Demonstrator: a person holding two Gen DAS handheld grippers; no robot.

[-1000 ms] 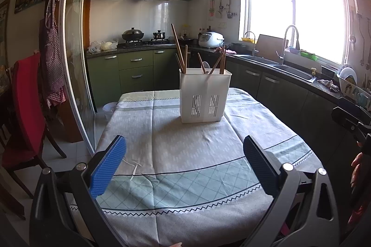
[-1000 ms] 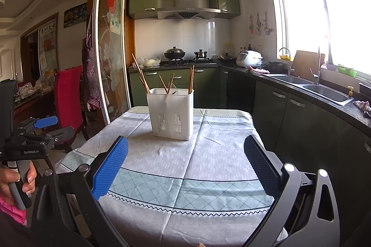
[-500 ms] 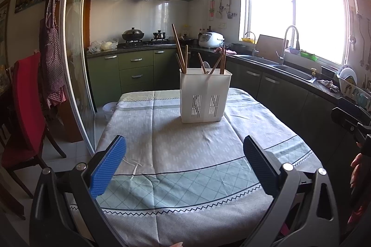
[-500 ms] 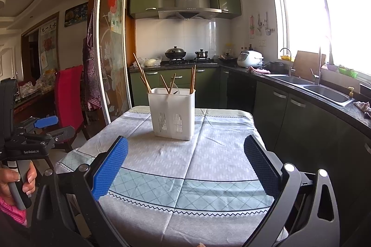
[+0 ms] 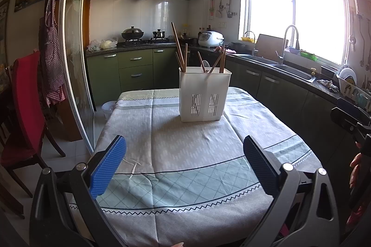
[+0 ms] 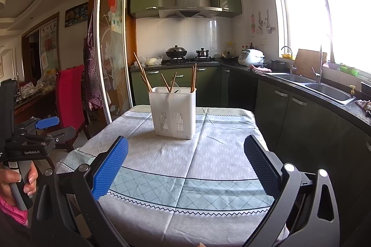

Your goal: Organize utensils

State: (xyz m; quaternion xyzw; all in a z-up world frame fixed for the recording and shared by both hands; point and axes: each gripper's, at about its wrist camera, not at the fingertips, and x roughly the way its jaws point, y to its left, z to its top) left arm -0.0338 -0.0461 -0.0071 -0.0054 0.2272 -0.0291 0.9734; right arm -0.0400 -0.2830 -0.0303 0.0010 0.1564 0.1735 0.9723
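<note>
My left gripper (image 5: pixel 183 154) and right gripper (image 6: pixel 185 156) both hang spread and empty over the near table edge; the white slotted plastic caddy (image 6: pixel 172 113) with brown wooden chopsticks (image 6: pixel 193 77) stands mid-table, so I'd approach one stick from above, slowly

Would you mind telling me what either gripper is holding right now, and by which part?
Nothing is held. The left gripper and right gripper are both open and empty above the table.
</note>
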